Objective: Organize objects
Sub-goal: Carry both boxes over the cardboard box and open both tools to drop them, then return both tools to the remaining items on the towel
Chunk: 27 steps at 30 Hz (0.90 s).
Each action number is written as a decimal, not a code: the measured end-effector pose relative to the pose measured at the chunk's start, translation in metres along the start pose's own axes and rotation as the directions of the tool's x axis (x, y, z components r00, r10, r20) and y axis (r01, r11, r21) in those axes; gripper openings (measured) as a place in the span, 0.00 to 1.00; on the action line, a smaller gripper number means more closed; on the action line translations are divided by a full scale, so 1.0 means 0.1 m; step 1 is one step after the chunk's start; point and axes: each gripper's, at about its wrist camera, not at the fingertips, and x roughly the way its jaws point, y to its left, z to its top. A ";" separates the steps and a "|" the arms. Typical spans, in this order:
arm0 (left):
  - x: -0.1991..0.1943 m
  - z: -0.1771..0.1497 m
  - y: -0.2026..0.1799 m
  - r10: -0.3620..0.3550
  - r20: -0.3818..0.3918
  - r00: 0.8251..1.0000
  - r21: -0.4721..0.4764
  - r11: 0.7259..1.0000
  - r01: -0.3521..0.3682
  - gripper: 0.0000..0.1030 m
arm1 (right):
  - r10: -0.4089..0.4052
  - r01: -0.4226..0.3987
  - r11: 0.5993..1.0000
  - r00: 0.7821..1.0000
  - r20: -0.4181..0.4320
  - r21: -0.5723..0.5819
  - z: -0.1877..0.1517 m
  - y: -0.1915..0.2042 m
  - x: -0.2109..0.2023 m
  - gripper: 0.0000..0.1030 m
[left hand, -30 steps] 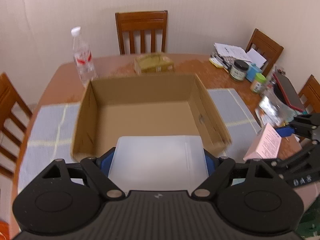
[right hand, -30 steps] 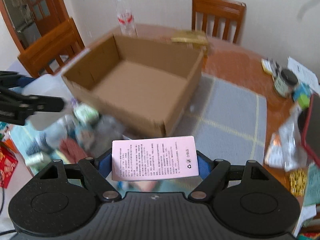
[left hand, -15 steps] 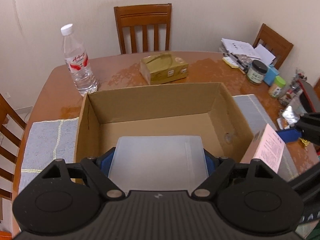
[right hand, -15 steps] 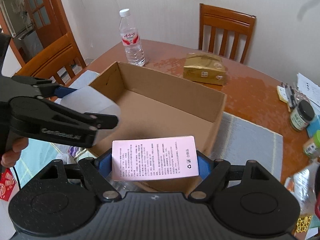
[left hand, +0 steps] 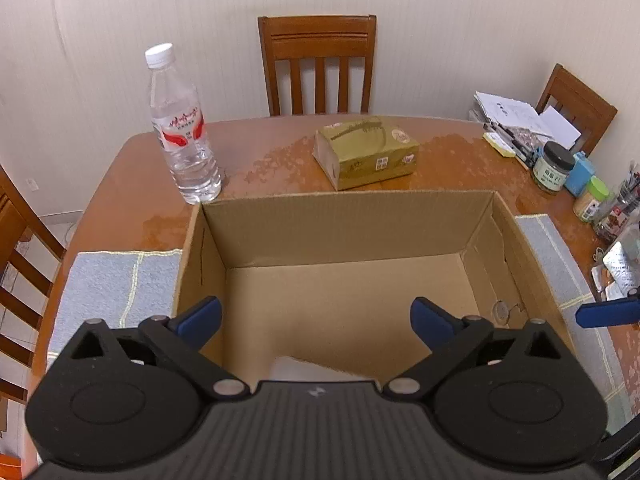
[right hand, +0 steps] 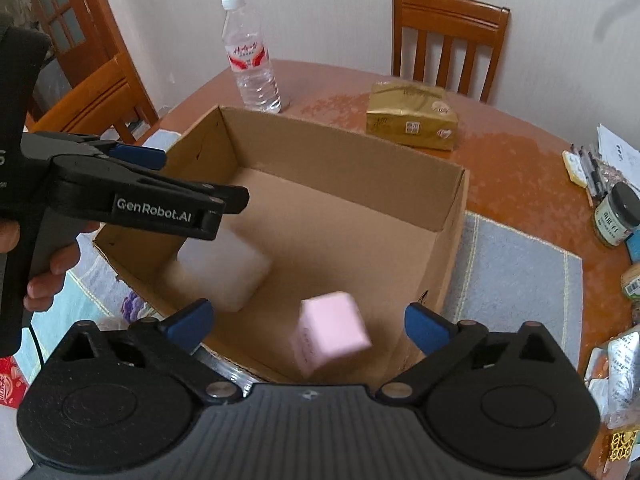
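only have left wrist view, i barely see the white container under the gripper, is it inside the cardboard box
observer: yes, the translucent white plastic container is inside the brown cardboard box, by its left wall; the jaws of the left gripper have just been opening, nothing between them
operator: and the right gripper
observer: its jaws have just been opening too; a blurred, tilted pink carton is below them inside the box, touching neither pad

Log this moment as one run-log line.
left gripper: open, just released white box | right gripper: open, just released pink box | both inside cardboard box
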 end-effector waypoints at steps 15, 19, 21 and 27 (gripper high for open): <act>-0.52 -0.36 -0.12 -0.009 0.033 0.999 -0.001 1.000 0.009 0.98 | 0.017 -0.017 1.000 0.998 0.062 -0.005 -0.31 -0.02 -0.27 1.00; -0.70 -0.56 -0.14 0.013 0.041 0.999 -0.023 1.000 -0.012 0.98 | 0.025 -0.023 0.999 0.998 0.064 -0.026 -0.49 0.02 -0.35 1.00; -0.77 -0.66 -0.14 0.030 0.039 0.999 -0.041 0.999 -0.029 0.98 | 0.033 -0.031 0.999 0.997 0.065 -0.032 -0.58 0.03 -0.39 1.00; -0.96 -1.04 -0.13 0.100 0.031 0.995 -0.090 0.991 -0.096 0.98 | 0.058 -0.056 0.998 0.996 0.062 -0.039 -0.84 0.08 -0.47 1.00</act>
